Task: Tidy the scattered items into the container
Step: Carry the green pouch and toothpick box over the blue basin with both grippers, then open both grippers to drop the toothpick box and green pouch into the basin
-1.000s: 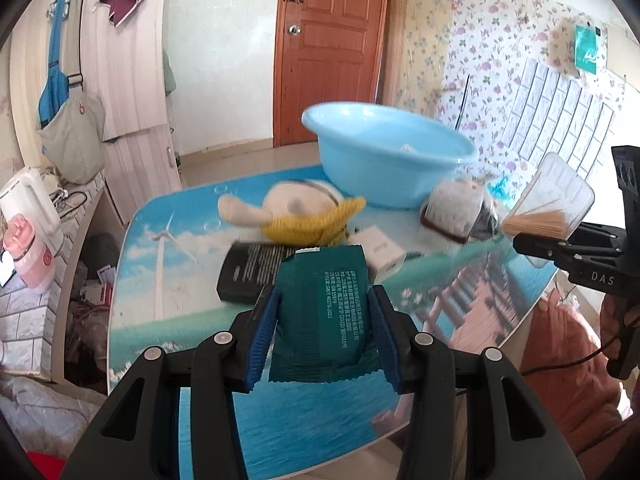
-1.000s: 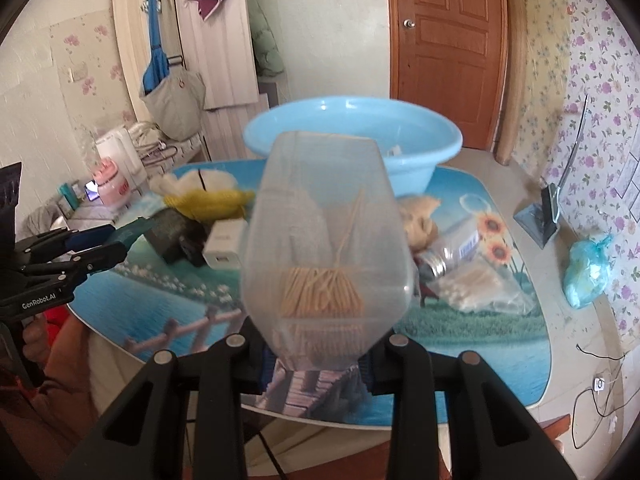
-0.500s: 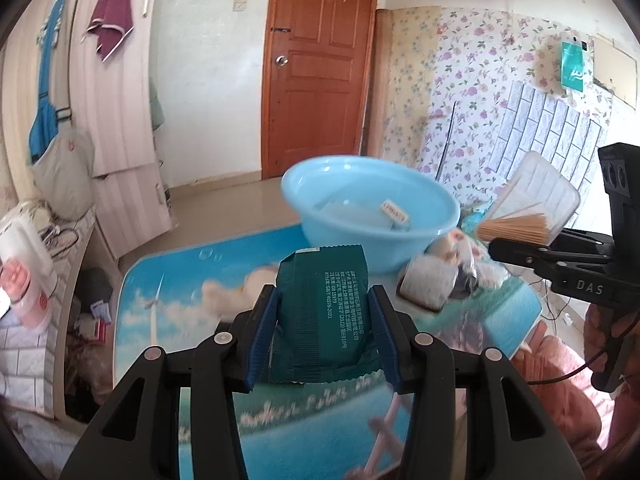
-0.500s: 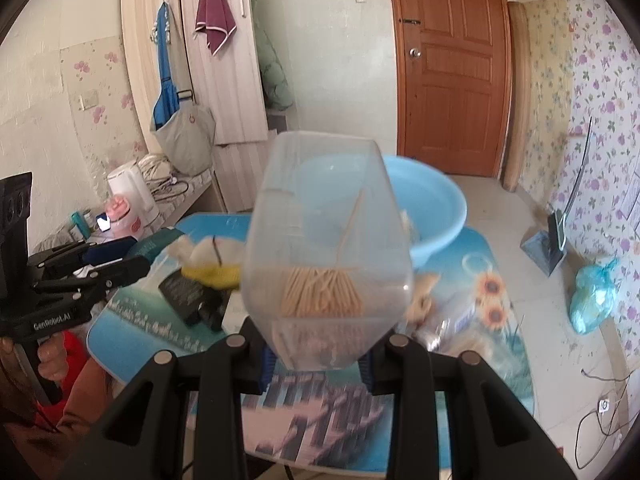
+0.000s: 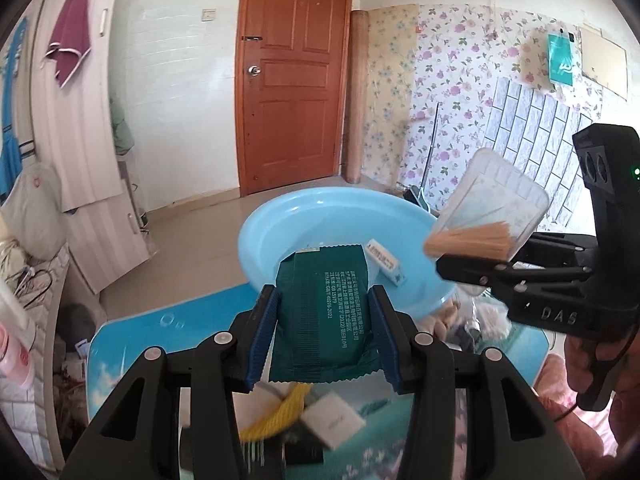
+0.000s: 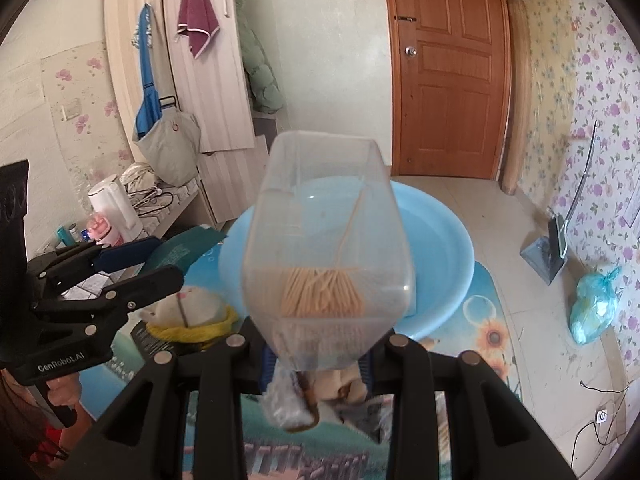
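Two loaded grippers before basin [image 5: 416, 304]

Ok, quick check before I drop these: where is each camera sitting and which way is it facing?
Left wrist: on the left gripper, facing along its fingers over the green packet toward the blue basin and door; the right gripper and a hand show at right.
Right wrist: on the right gripper, looking through the clear toothpick box at the basin; the left gripper shows at left.
Shared: basin, door, both grippers, packet, toothpick box.
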Demonstrator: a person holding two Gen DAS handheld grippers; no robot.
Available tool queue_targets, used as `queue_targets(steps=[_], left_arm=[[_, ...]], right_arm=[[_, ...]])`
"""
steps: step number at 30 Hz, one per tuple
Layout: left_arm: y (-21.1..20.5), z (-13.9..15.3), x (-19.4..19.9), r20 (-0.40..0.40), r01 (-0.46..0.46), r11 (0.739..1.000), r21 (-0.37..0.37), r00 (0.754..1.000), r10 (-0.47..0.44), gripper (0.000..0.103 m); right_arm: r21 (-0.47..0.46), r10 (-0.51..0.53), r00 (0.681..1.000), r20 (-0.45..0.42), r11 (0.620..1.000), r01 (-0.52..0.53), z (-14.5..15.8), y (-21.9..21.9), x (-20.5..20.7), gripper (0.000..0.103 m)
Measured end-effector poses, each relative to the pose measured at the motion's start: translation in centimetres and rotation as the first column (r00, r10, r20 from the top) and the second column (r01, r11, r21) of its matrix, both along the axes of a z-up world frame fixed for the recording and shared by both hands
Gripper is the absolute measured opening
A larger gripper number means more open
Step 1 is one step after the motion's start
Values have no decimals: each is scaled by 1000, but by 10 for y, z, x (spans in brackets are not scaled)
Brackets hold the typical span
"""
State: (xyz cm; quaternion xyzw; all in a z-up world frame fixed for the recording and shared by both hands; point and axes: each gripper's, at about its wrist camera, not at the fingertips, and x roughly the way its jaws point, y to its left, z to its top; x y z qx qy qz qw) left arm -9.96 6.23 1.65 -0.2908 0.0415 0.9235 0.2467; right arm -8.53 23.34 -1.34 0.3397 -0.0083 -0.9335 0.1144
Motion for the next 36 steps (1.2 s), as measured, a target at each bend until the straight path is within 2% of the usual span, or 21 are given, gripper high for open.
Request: queue_targets(steps=[11, 17, 25, 36], left_arm=[[33, -17, -44, 42, 54, 998, -43, 998, -53, 46], [39, -27, -49, 76, 67, 996, -60, 995, -62, 48], [36, -24, -43, 71, 53, 997, -51, 996, -50, 81], [26, -24, -29, 81, 54, 998, -32, 995, -51, 84]], right_arm=[[1, -17, 998, 67, 1000, 17, -20, 6, -34, 32], [56, 4, 998, 60, 998, -8, -21, -4, -35, 34], [48, -6, 999, 40, 999, 4, -13, -4, -27, 42], [26, -66, 998, -4, 997, 66, 2, 11, -2, 43]])
